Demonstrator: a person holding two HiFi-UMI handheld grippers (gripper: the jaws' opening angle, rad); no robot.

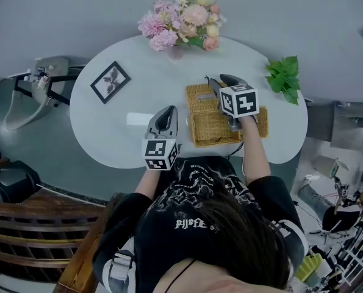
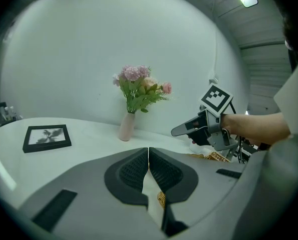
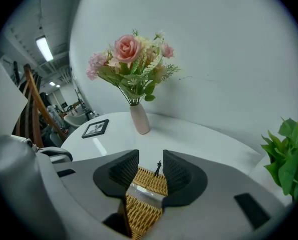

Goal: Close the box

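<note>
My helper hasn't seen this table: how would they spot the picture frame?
Start at the white oval table. Left of the flower vase lies the picture frame. Unlike the wicker box, it is thin, flat and black-edged.

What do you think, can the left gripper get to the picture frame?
Probably yes. The left gripper hangs over the white table, the picture frame lies flat ahead to its left, and nothing stands between them. Its jaws are together, so they would have to open first.
</note>
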